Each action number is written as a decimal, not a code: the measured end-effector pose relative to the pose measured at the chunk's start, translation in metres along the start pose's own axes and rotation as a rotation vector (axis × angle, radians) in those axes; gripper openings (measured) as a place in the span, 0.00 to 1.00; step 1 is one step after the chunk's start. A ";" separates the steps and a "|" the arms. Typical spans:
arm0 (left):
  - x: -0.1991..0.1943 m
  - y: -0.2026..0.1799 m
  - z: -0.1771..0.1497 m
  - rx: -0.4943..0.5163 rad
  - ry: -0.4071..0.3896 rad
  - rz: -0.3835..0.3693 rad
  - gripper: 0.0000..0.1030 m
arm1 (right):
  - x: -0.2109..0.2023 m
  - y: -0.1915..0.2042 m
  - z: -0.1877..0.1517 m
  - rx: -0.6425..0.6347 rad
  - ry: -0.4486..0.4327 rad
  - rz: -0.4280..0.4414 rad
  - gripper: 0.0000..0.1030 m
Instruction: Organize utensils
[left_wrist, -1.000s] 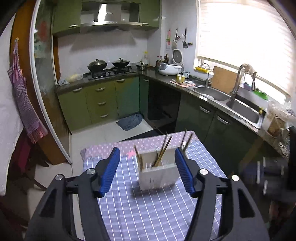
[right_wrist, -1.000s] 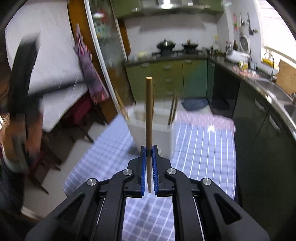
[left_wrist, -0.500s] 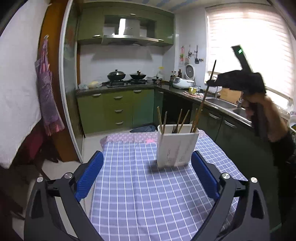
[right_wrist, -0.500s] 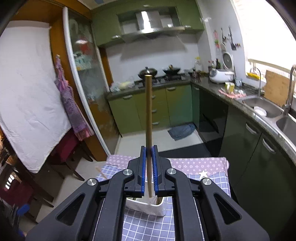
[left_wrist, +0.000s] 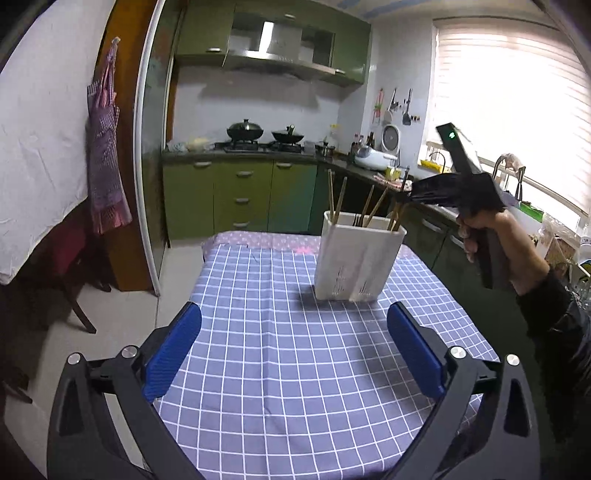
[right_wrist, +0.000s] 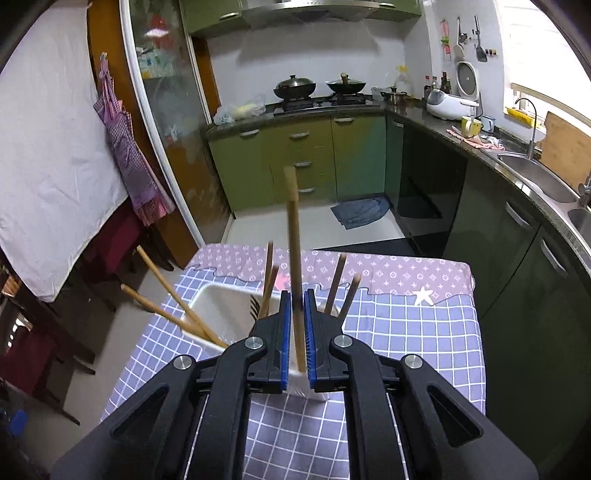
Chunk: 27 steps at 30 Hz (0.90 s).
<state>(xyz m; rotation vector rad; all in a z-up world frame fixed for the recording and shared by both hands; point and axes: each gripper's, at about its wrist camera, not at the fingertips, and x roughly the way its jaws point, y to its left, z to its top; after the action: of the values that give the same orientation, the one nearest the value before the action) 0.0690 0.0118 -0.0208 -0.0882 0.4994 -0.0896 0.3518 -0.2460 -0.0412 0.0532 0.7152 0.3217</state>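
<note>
Two grippers are ours. Our left gripper (left_wrist: 293, 354) has its fingers opening wide, with nothing between them. Our right gripper (right_wrist: 295, 332) squeezes one chopstick (right_wrist: 293, 258) above the white utensil holder (left_wrist: 358, 258), at twelve o'clock on the checked counter (left_wrist: 295, 369).

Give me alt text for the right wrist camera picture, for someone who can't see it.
The right gripper is shut on a wooden chopstick, holding it upright over a white utensil holder that already has several chopsticks and a fork in it. The holder stands on a blue checked tablecloth in a green kitchen.
</note>
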 end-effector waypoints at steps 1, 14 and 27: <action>0.001 -0.001 -0.002 0.002 0.003 0.000 0.93 | -0.007 0.000 -0.002 0.003 -0.017 0.002 0.10; 0.019 -0.018 -0.028 0.038 0.040 -0.012 0.93 | -0.153 0.011 -0.183 -0.021 -0.253 -0.029 0.96; -0.048 -0.033 -0.036 0.073 -0.058 0.005 0.93 | -0.255 0.037 -0.265 -0.045 -0.450 -0.103 0.96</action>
<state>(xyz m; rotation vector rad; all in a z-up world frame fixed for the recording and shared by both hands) 0.0070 -0.0179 -0.0261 -0.0180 0.4380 -0.0996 -0.0118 -0.3058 -0.0734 0.0436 0.2633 0.2158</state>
